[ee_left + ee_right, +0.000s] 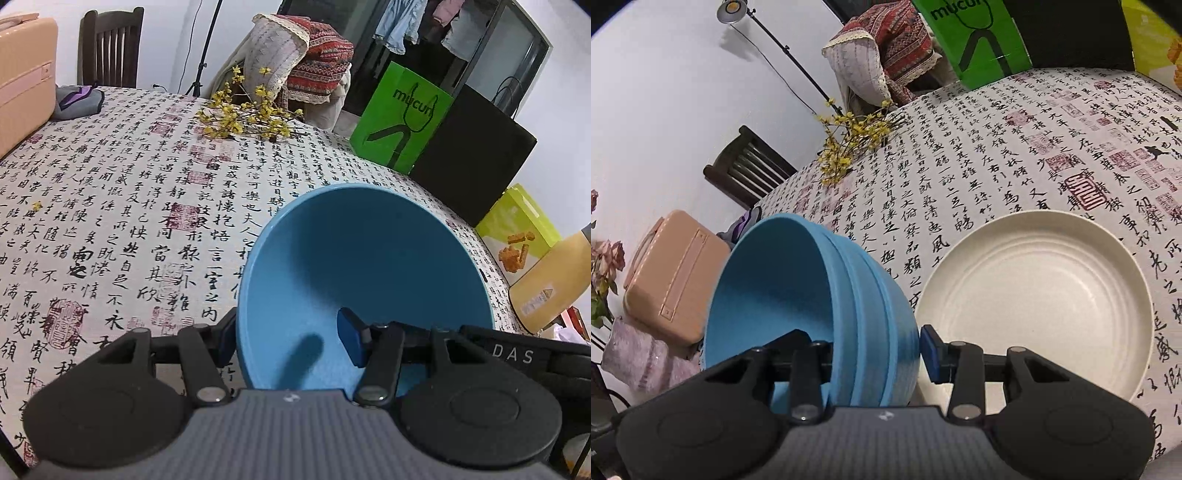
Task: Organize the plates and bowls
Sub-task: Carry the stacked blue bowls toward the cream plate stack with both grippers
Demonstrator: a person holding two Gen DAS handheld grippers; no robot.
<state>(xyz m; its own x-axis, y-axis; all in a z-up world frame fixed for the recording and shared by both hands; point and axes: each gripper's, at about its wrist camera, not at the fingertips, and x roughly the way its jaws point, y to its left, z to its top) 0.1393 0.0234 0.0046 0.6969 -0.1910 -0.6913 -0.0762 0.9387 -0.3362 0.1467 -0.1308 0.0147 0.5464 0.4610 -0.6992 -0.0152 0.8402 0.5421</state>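
The left claw (288,343) grips a blue bowl (364,280) by its rim: one blue pad (351,338) sits inside the bowl against the wall, and the other finger lies outside the wall on the opposite side of the rim. The bowl is tilted, its opening facing the camera, and it hangs above the desk (122,206), whose cloth is printed with black calligraphy and red seals.

The right claw (875,354) is clamped on a stack of blue bowls (812,291), nested one inside another, with several rims showing as ridges along the outside. One finger reaches inside the innermost bowl, and the blue pad (929,354) presses the outer wall. The stack is tipped on its side, mouth turned toward the peach case (676,273).

Taking the white plate (1034,299) as the landmark: it lies flat on the desk, upright, ringed with concentric grooves. The stack of blue bowls is just beside it, on the side nearer the peach case; whether they touch cannot be told. A sprig of yellow flowers (857,140) lies on the cloth well beyond the plate, toward the far edge. A green paper bag (975,40) stands farther back still, next to a black bag (476,155). A dark wooden chair (750,166) stands behind the desk, away from the plate.
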